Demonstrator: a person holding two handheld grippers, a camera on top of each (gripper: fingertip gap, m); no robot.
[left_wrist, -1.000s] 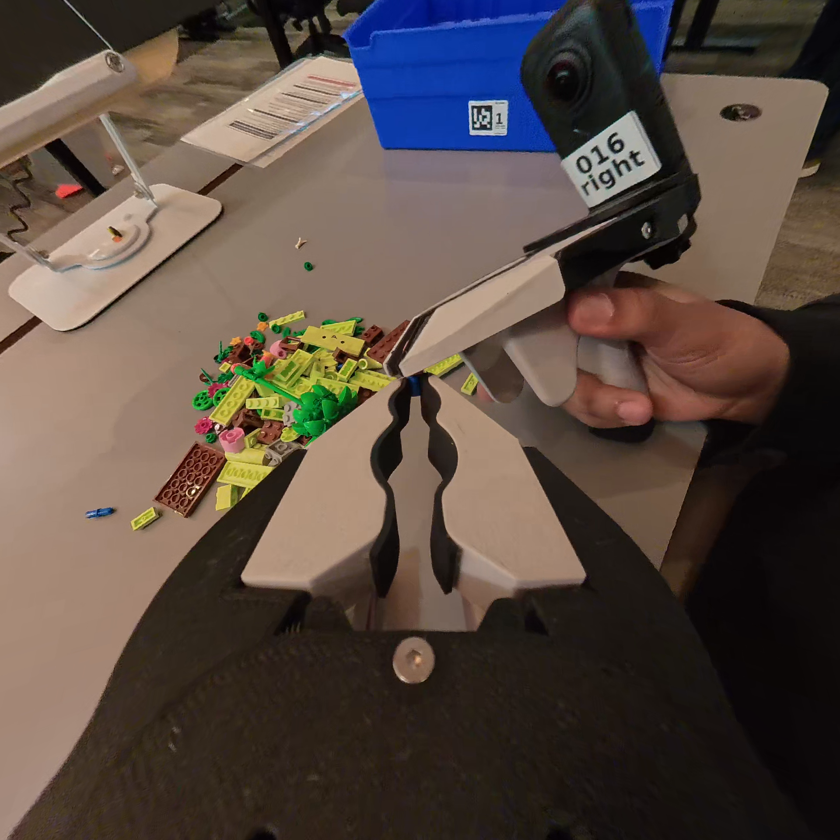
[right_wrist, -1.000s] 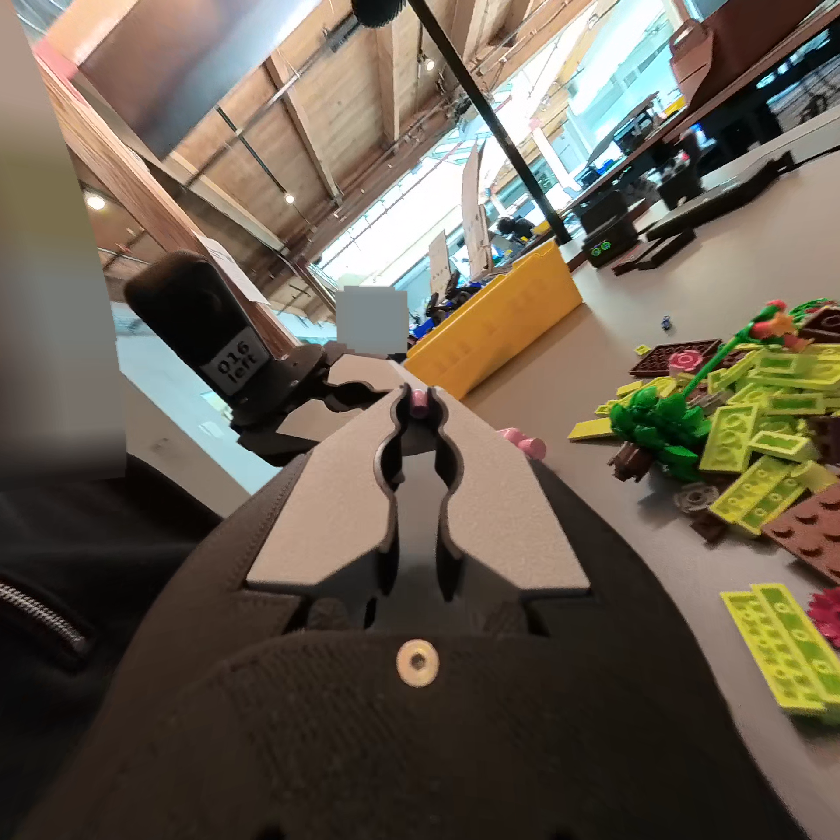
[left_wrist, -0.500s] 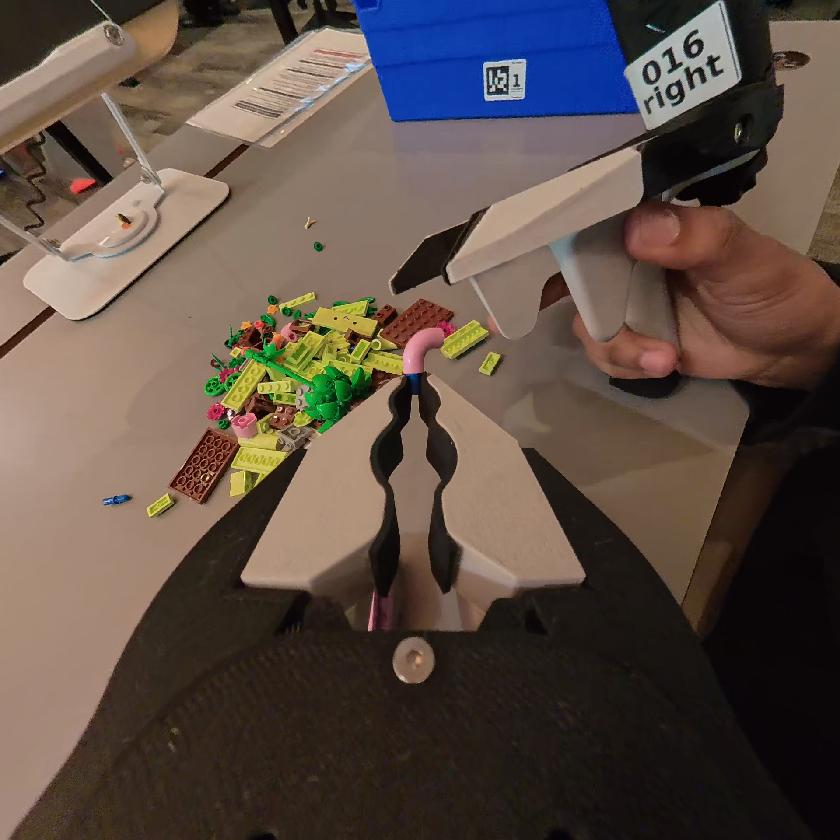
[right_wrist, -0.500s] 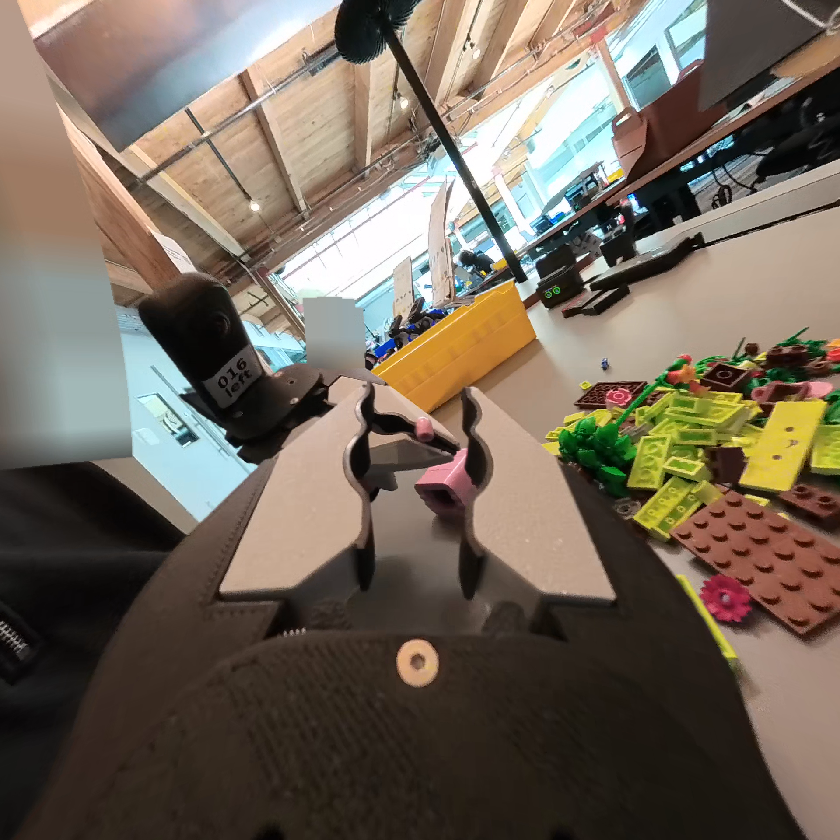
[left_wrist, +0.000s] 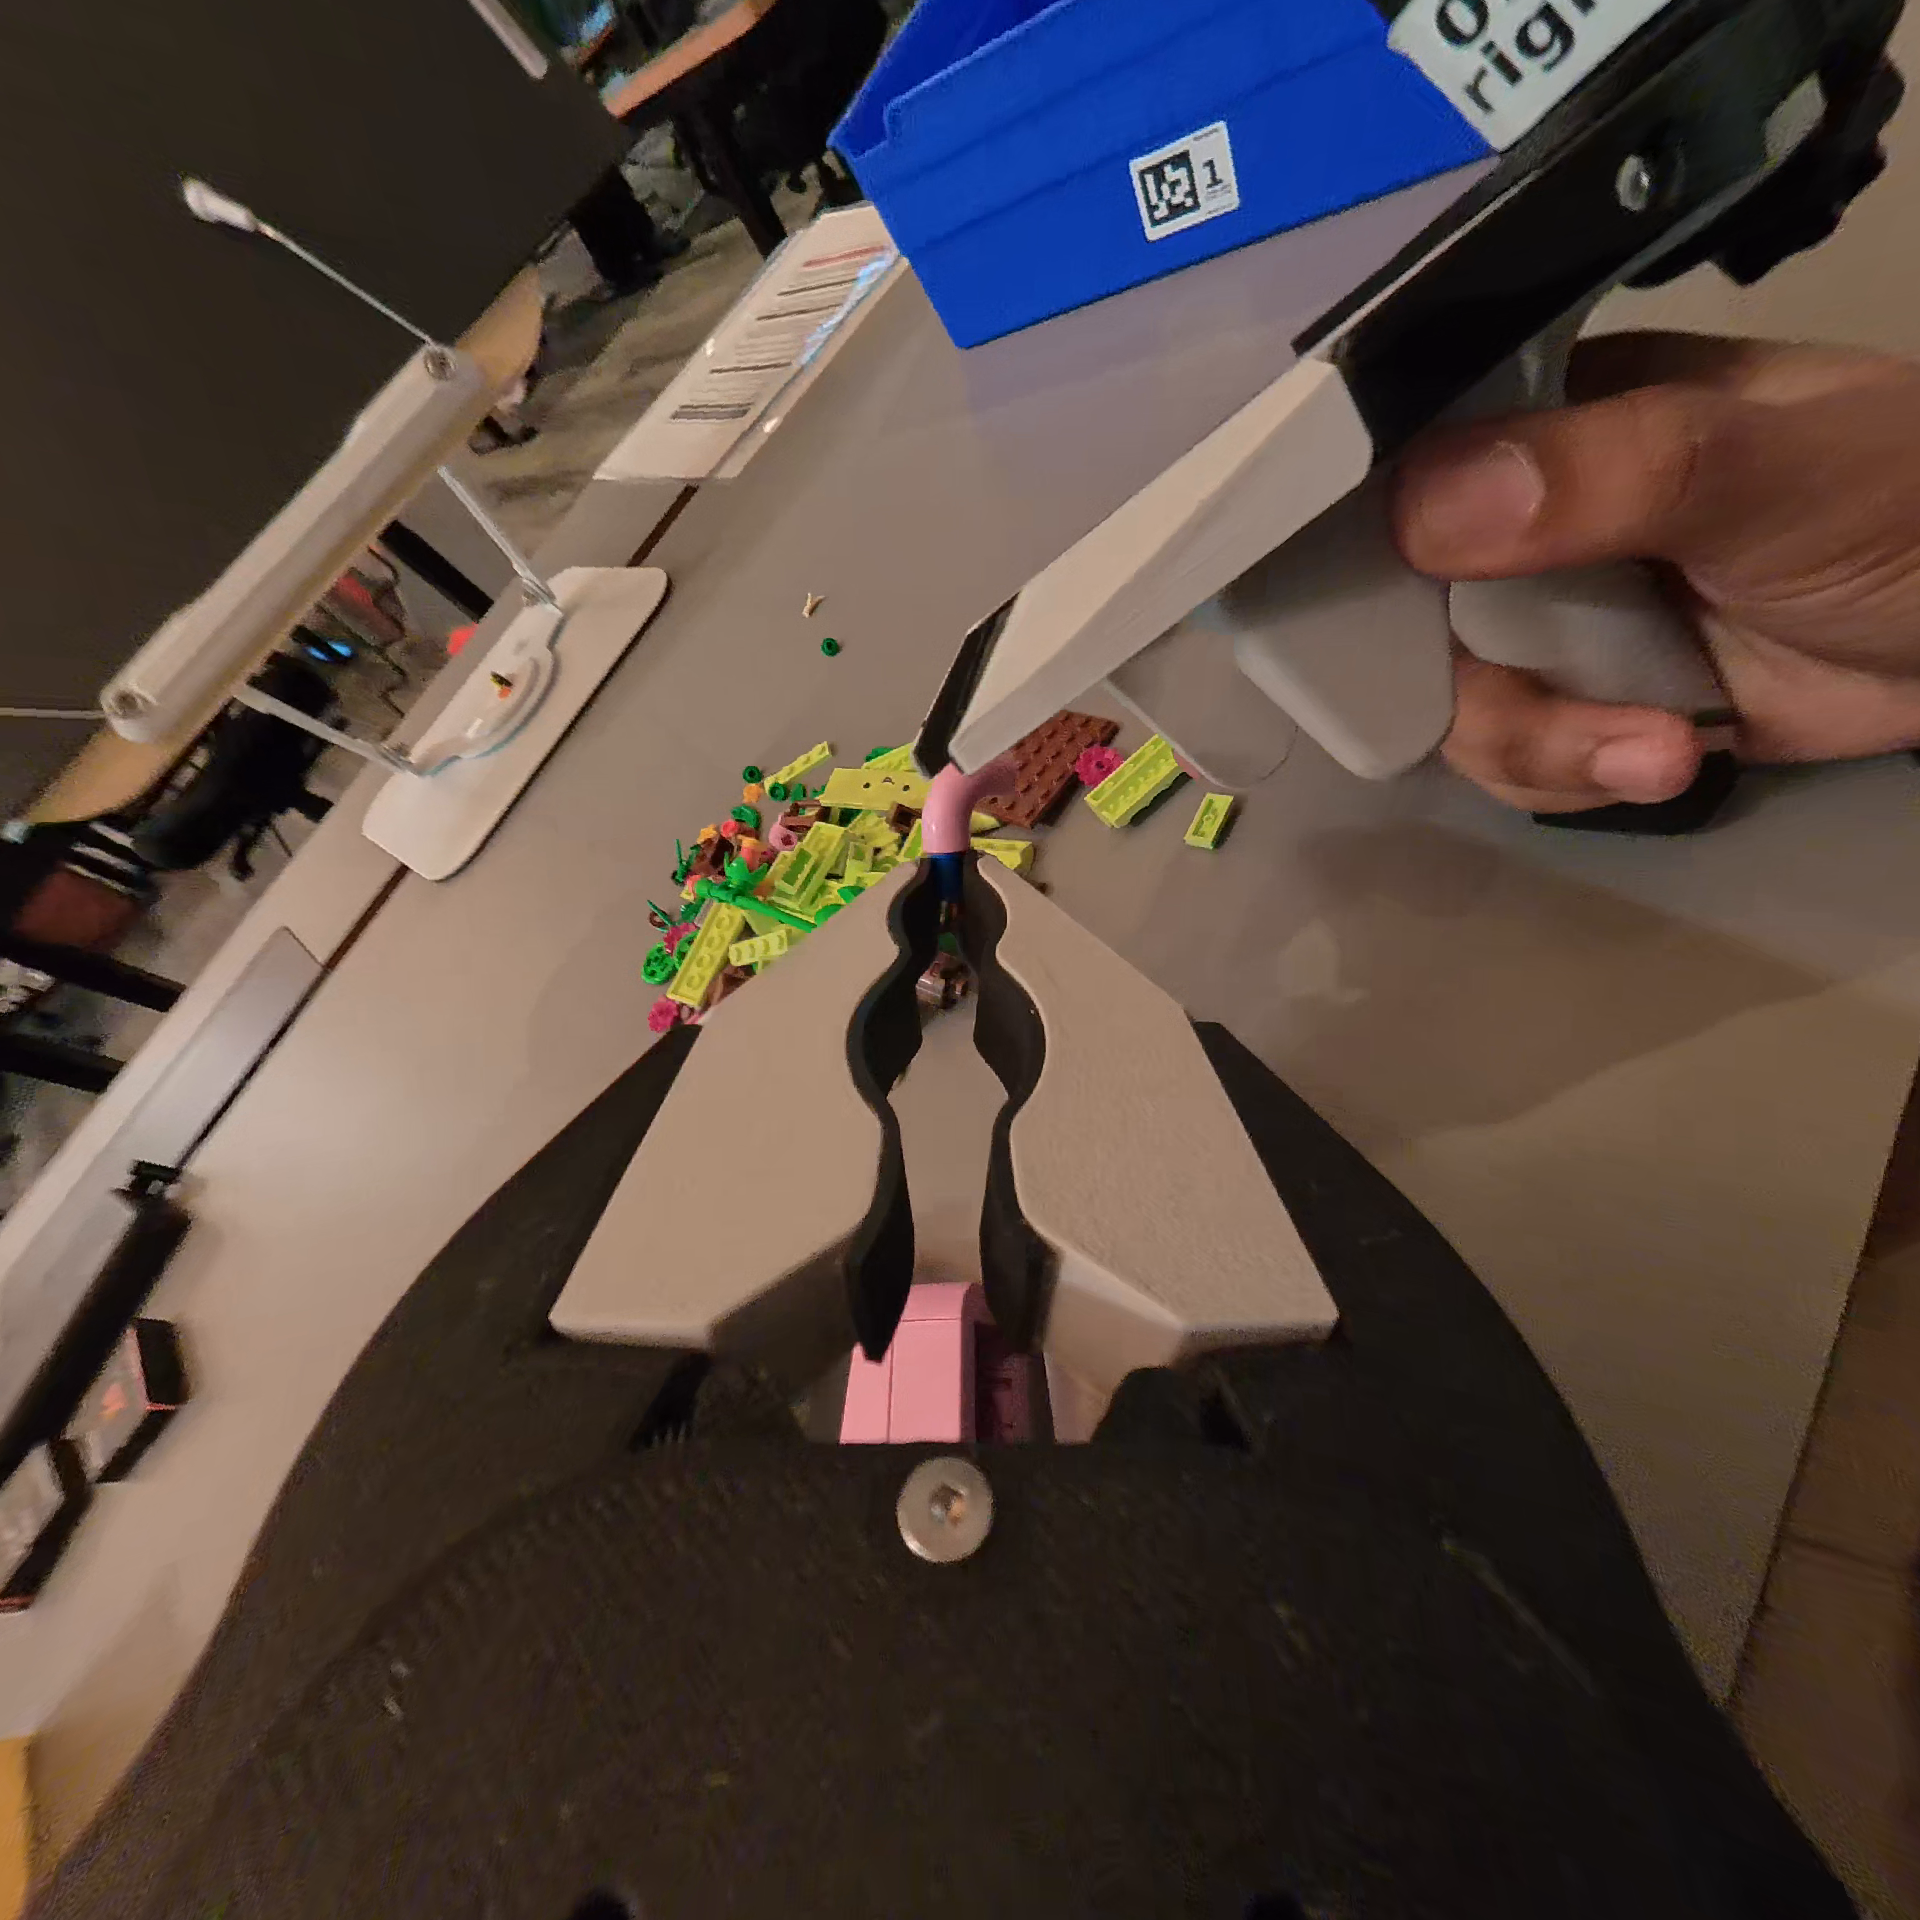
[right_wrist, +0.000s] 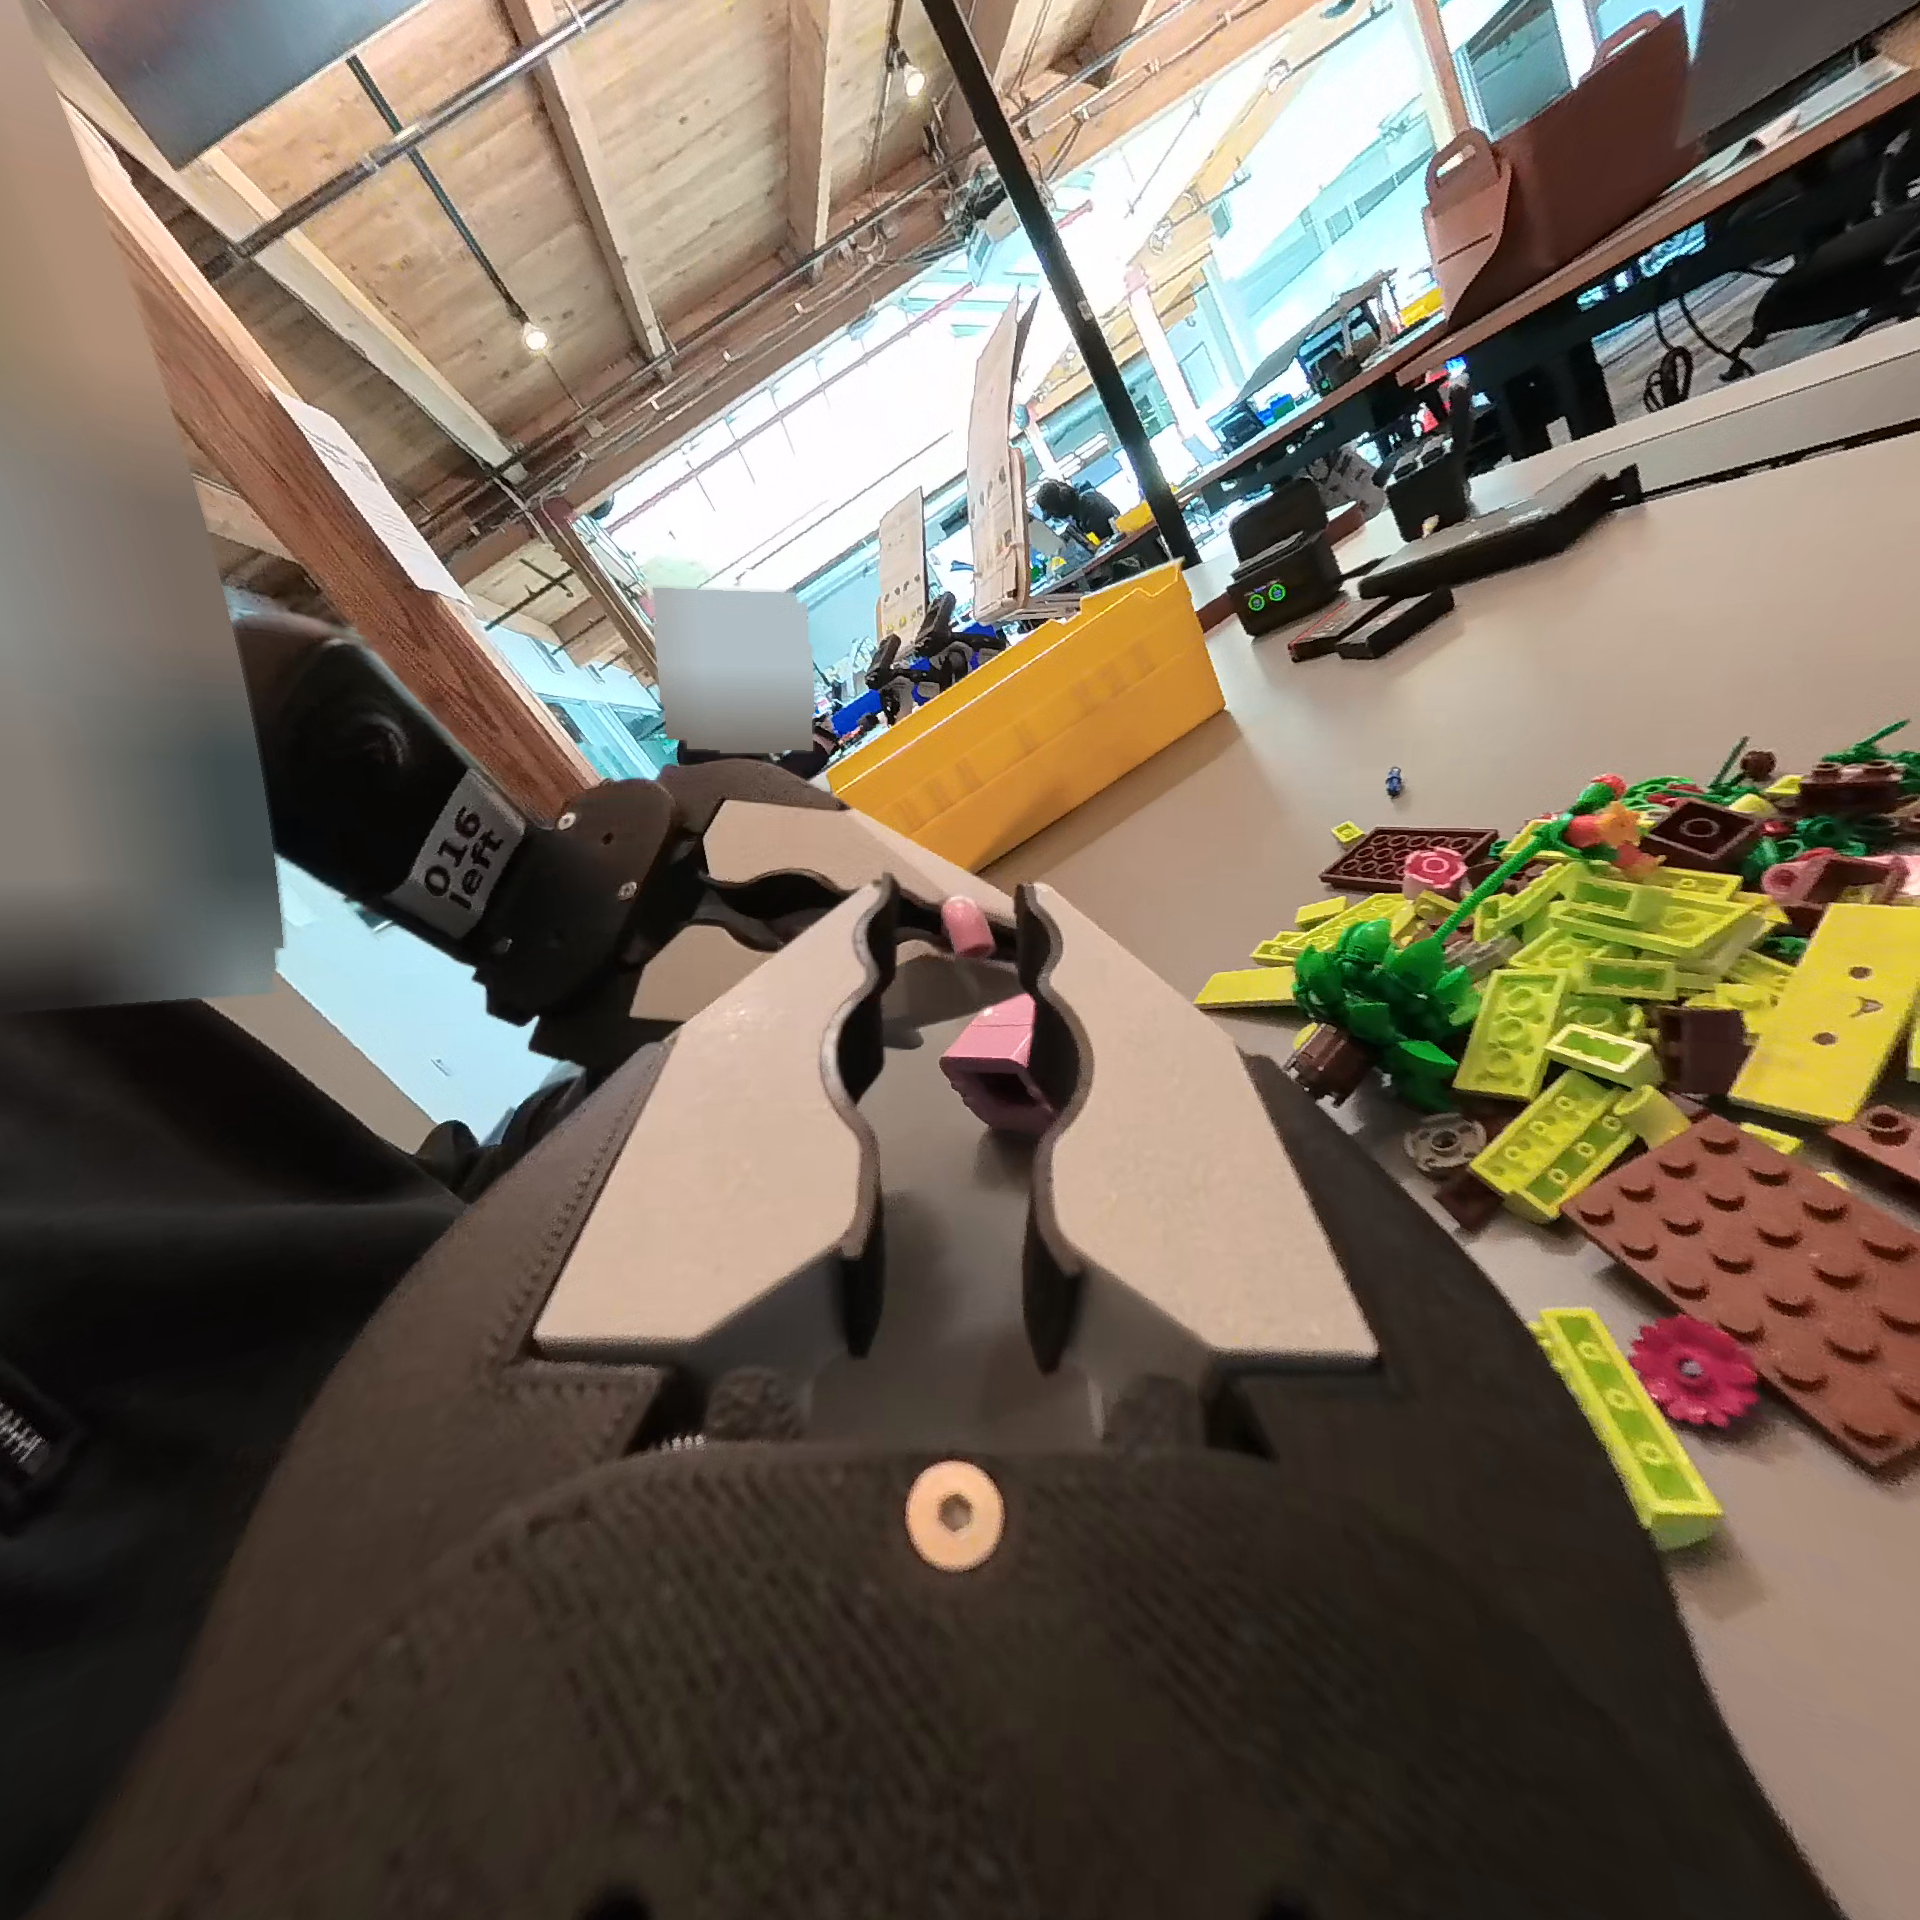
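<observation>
My left gripper (left_wrist: 945, 883) is shut on a small blue pin (left_wrist: 943, 871) that carries a curved pink tube (left_wrist: 954, 808). My right gripper (right_wrist: 956, 909) is open, its fingertips on either side of the tube's free end (right_wrist: 966, 925), with a gap on the left side. In the left wrist view the right gripper's (left_wrist: 951, 753) tips sit over the top of the tube. A pink brick (right_wrist: 997, 1055) lies on the table below both grippers and also shows in the left wrist view (left_wrist: 914, 1371).
A pile of lime, brown and green bricks (left_wrist: 810, 873) (right_wrist: 1558, 987) lies on the grey table. A blue bin (left_wrist: 1039, 156) stands at the back and a yellow bin (right_wrist: 1039, 707) at the side. A white stand (left_wrist: 520, 717) is at the left. A hand (left_wrist: 1662, 571) holds the right gripper. My two grippers' fingertips are within a few centimetres of each other.
The right gripper was shut on the tube's end, opened wide and drew back, and now stands narrower around that end again. The left gripper has kept its hold on the blue pin.
</observation>
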